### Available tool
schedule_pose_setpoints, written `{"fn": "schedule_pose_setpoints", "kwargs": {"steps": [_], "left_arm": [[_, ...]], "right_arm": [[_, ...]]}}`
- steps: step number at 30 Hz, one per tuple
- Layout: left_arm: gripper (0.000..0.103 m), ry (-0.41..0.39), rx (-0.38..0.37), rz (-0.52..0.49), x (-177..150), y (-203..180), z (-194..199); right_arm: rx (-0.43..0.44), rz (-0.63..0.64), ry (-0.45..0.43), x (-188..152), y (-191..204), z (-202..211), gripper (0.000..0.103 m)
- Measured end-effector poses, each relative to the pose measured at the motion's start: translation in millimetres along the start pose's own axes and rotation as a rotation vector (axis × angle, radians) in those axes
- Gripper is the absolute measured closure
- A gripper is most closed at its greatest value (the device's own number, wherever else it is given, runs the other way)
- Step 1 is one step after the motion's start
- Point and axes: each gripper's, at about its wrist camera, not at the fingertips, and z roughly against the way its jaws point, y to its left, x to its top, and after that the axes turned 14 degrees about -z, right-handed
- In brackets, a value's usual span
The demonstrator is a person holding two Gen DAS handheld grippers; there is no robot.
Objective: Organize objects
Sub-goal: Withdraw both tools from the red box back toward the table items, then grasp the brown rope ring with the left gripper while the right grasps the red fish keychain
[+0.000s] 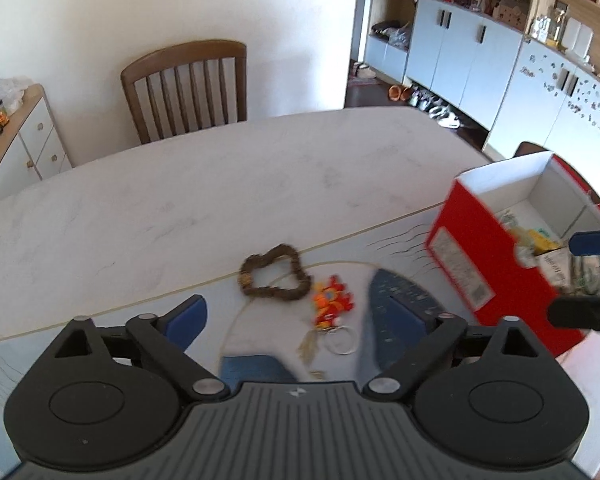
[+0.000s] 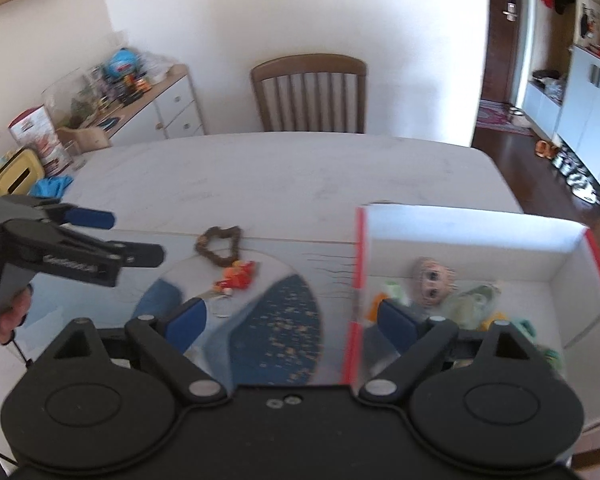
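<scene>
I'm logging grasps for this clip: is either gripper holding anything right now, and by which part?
Nothing is held. The left gripper and the right gripper are both open with nothing between their fingers; the brown wreath and orange keychain lie on the mat.

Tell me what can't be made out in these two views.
- Box contents, left wrist view: red wall hides most, edge crops the rest.
- Box items, right wrist view: blurred, partly behind the right gripper.
- Orange keychain: blurred, details unreadable.
- Left gripper: open, holding nothing.
</scene>
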Motion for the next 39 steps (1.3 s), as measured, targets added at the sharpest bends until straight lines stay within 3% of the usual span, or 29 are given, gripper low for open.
{"fn": "schedule_pose_setpoints", "kwargs": {"steps": [5, 9, 13, 22, 39], "left_arm": [[0.004, 0.031, -0.031, 0.078, -7.9, 31.2, -25.8], [0.004, 0.047, 0.038, 0.058, -9.5, 45.0, -50.2], [0.004, 0.057, 0.043, 0.091, -8.9, 57.0, -71.1], [0.004, 0.103, 0.101, 0.043, -2.6, 59.2, -112.6], [0.006, 0.086, 0.066, 0.004, 1.4, 55.9, -143.5]], "right_arm": [[0.012, 0.047, 0.031, -4.0, 29.2, -25.5, 0.011], [0.016, 0.065, 0.057, -7.0, 44.0, -48.6, 0.011], [0.004, 0.083, 0.063, -9.1, 52.9, -70.8, 0.011], [-0.030, 0.059, 0.089, -6.2, 51.4, -118.6, 0.016], [-0.065, 0.090, 0.113, -5.8, 60.4, -175.3, 0.028]]}}
